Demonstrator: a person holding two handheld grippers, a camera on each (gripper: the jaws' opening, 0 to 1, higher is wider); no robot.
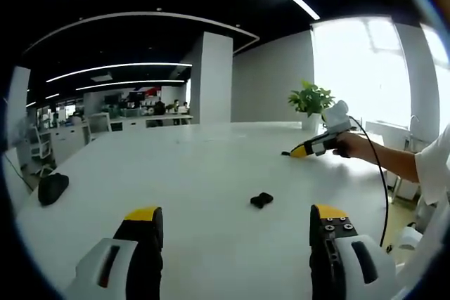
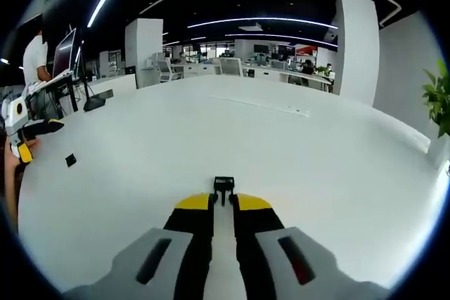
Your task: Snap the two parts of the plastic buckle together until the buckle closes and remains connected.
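Buckle half [image 2: 223, 189], black, pinched in my right gripper [image 2: 223, 203]; other half [image 1: 261, 200] on surface [image 1: 211, 166], left gripper [image 1: 235, 226] spread wide, empty.

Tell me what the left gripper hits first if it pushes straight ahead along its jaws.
Probably the black buckle part lying on the white table, a little ahead of the open left gripper and slightly right of centre. Depth is unclear, so it might pass just beside it.
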